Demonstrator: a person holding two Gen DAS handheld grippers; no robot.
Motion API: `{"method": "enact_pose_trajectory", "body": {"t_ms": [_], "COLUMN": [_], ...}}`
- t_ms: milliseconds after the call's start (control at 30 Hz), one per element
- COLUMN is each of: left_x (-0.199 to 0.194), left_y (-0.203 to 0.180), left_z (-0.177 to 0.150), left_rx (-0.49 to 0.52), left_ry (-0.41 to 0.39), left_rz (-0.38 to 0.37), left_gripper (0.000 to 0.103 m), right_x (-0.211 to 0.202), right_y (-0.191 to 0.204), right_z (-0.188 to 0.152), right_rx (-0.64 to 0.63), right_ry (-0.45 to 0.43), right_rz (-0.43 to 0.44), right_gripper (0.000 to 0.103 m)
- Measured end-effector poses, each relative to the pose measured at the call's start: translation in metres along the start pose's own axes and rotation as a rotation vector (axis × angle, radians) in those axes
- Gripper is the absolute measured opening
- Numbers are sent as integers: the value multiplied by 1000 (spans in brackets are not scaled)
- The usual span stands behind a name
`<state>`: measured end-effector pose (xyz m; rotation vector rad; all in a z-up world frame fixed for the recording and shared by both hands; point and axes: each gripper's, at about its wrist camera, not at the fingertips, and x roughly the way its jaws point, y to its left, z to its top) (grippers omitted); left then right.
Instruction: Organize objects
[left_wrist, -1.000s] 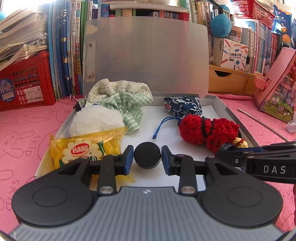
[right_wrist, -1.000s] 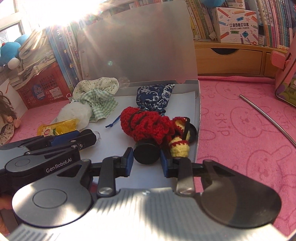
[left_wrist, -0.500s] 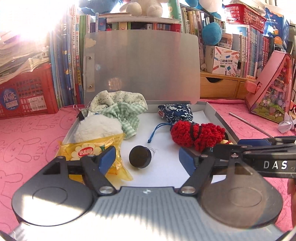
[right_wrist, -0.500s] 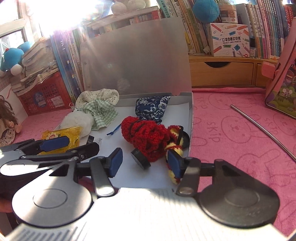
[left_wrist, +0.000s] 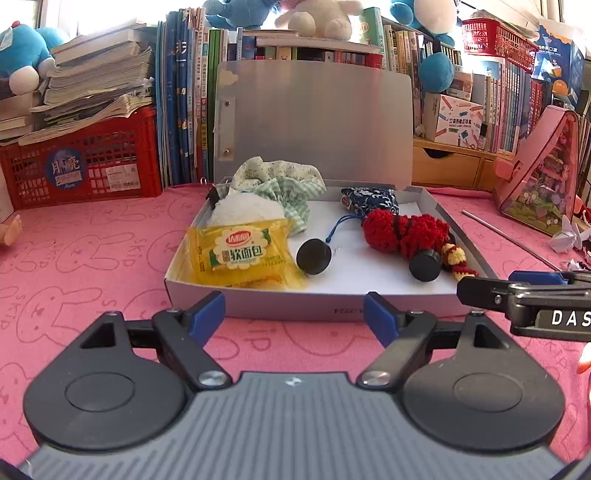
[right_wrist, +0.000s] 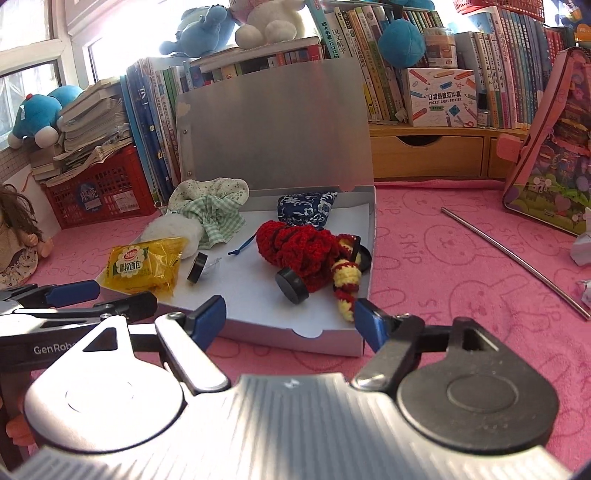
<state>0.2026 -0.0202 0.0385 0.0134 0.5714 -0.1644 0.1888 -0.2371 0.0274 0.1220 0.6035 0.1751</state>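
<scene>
An open grey box (left_wrist: 332, 304) (right_wrist: 328, 336) lies on the pink cloth with its lid upright. In it are two black round caps (left_wrist: 314, 256) (left_wrist: 425, 264), a yellow bread packet (left_wrist: 240, 254), a white fluffy item (left_wrist: 245, 210), a green checked cloth pouch (left_wrist: 284, 181), a blue patterned pouch (left_wrist: 369, 199) and a red crochet toy (left_wrist: 402, 230). The caps also show in the right wrist view (right_wrist: 196, 267) (right_wrist: 291, 290). My left gripper (left_wrist: 294, 317) is open and empty in front of the box. My right gripper (right_wrist: 290, 317) is open and empty at the box's front right.
A red crate (left_wrist: 81, 162) under stacked papers stands at the back left, with books (left_wrist: 181, 122) behind the box. A wooden drawer unit (left_wrist: 447, 170) and a pink case (left_wrist: 539, 177) are at the right. A metal rod (right_wrist: 513, 258) lies on the cloth. A doll (right_wrist: 16, 236) sits far left.
Both grippers opened, each letting go of a black cap inside the box. Both then drew back out of the box to its front edge.
</scene>
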Motion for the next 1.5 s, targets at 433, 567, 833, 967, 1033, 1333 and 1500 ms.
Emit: {"method": "enact_pose_trajectory", "body": {"t_ms": [433,567,833,967,1033,1333,1500], "left_x": [-22,-19,-12,-12,-12,-12,-12], "left_y": [7,13,13,13,13,12,12], "left_z": [-57,-57,-56,-56,-56,-56,-56], "left_rx": [17,-19,-17,-18,-19,-22,-22], "left_ry": [49,72,106,106,106,106,106], "left_rz": [55,70,90,90,95,104,103], "left_gripper": [90,94,103,103,103,103,103], "right_x": [-8,-3,1,1,1,1,2], "right_y": [17,20,16,16,17,17,17], "right_z": [-47,-55,-57,-56,-56,-56,-56], "right_rx": [-70,-110,-89,-88,-88,-88,-88], "right_ry": [29,49,78,78,78,79,79], "right_rz": [-90,-132,-134,-134,-134,-134,-133], "right_gripper": [96,99,103,103,103,103,103]}}
